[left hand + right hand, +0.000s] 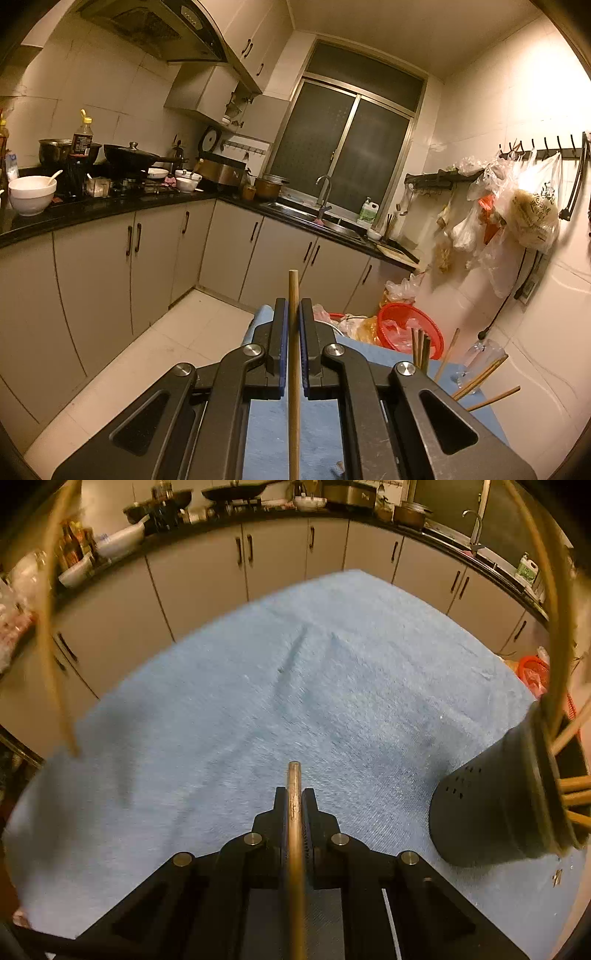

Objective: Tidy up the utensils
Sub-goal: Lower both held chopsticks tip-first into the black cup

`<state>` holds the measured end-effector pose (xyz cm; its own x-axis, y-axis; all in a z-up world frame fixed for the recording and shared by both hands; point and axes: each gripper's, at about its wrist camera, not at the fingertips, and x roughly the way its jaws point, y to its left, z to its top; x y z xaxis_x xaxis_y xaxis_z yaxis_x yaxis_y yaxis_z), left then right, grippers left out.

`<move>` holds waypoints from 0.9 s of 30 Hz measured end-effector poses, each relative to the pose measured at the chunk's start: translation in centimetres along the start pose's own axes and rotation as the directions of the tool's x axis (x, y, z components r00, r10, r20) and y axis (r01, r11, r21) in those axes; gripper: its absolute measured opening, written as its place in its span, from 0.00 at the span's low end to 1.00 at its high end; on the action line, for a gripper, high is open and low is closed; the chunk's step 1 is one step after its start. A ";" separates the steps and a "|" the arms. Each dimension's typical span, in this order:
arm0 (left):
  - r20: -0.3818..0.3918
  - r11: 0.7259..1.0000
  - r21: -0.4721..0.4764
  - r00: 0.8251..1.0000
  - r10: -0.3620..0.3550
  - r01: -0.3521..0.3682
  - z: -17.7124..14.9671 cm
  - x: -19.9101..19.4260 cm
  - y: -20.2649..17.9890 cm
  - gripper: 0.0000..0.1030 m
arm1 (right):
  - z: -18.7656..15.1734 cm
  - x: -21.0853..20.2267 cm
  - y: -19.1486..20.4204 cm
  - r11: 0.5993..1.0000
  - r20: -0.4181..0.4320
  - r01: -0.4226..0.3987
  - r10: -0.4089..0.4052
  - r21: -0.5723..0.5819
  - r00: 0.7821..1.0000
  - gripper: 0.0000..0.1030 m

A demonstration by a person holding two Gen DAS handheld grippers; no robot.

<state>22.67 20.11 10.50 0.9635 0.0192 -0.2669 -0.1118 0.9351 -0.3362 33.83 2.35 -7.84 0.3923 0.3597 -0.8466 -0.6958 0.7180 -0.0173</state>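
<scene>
My left gripper (293,302) is shut on a wooden chopstick (293,286) that runs straight up between its pads, held above the blue cloth (271,424). In the right wrist view my right gripper (294,792) is shut on another chopstick (294,773) with a greyish tip, pointing down at the blue cloth (332,664). A black perforated holder (491,805) stands just right of it with several chopsticks (574,784) inside. From the left wrist, only those chopsticks' ends (419,347) show behind the gripper's arm.
A blurred chopstick (48,627) crosses the left edge of the right wrist view. A red basket (410,328) with plastic bags sits beyond the cloth. Kitchen cabinets (159,254), a crowded counter (110,203) and a sink (332,221) line the far walls. Bags (532,214) hang on hooks at right.
</scene>
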 end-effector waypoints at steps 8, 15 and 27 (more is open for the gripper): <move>0.017 0.998 -0.008 0.997 -0.069 0.069 0.2 0.1 -2.9 0.05 | -0.8 -13.0 -1.6 0.996 0.267 -0.069 0.052 0.056 0.962 0.06; 0.051 0.987 -0.002 0.986 -0.161 0.161 0.2 0.9 -8.2 0.05 | -0.8 -22.4 -3.7 0.992 0.530 -0.008 -0.060 0.125 0.846 0.06; 0.050 0.970 -0.032 0.969 -0.241 0.242 0.2 3.3 -11.7 0.05 | 1.2 -24.1 -5.8 0.966 0.736 -0.024 -0.178 0.256 0.654 0.07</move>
<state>27.20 9.26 13.74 0.9731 -0.1886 -0.1323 0.1173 0.8999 -0.4200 29.14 -9.73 13.34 0.8228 0.5457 -0.1590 -0.5284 0.8374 0.1399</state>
